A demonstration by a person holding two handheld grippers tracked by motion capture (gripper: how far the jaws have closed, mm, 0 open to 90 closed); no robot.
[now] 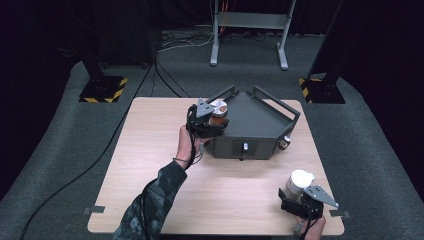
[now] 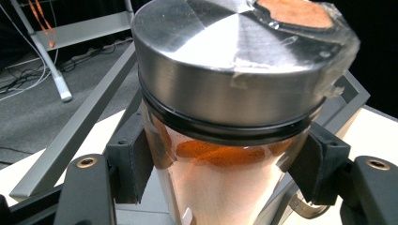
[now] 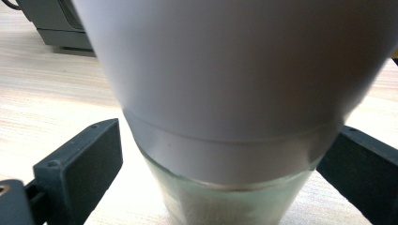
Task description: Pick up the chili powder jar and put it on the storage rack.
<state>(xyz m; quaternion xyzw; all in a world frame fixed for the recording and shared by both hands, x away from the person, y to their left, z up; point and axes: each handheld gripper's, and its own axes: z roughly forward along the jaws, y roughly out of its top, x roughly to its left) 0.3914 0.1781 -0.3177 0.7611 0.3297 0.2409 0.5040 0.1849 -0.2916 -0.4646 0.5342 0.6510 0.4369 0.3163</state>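
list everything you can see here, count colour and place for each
jar with metal lid: 1, clear glass with orange-brown powder, silver lid, clamped in the left gripper over the tray's left edge
jar with white lid: 1, clear glass, white contents, near right of the table, between the right gripper's pads
tray: 1, dark grey, railed, far middle of the table
table: 1, light wood
metal stand: 1, grey, on the floor behind
striped bases: 2, black and yellow, floor at the far corners
left gripper: 1, black, shut on the jar
right gripper: 1, black, pads beside the jar, contact unclear
sleeve: 1, camouflage, left forearm
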